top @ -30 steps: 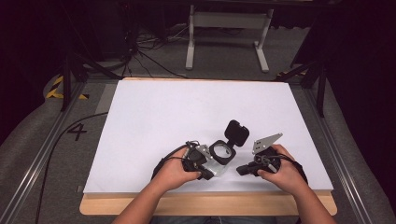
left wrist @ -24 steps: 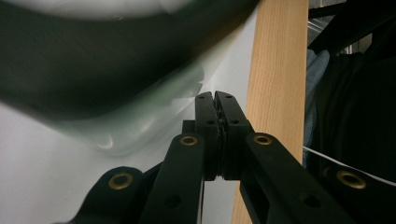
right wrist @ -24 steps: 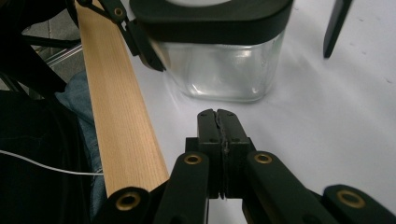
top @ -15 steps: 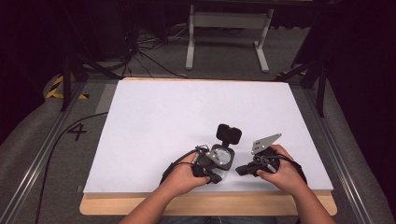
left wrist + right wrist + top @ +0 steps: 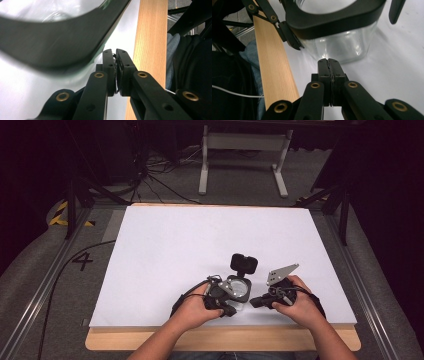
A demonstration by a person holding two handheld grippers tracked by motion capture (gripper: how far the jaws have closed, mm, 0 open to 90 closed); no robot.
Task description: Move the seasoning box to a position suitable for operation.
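Note:
A clear glass jar (image 5: pixel 239 290) with a black rim (image 5: pixel 337 17) stands near the table's front edge, its black flip lid (image 5: pixel 244 264) raised behind it. My left gripper (image 5: pixel 226 309) is shut at the jar's near-left side. In the left gripper view its shut jaws (image 5: pixel 115 51) sit just under the blurred black rim (image 5: pixel 50 47) with nothing between them. My right gripper (image 5: pixel 256 302) is also shut and points at the jar from the right. In the right gripper view its tips (image 5: pixel 328 60) stop just short of the glass wall (image 5: pixel 342 47).
A white sheet (image 5: pixel 200 245) covers the wooden table (image 5: pixel 150 340), and the table's wooden front edge (image 5: pixel 272 67) runs close beside both grippers. Black stands and cables (image 5: pixel 150 175) lie on the floor beyond the table.
My left hand has moved right and closed in on the jar. The raised lid has swung from leaning right to standing straighter. The right hand has hardly moved.

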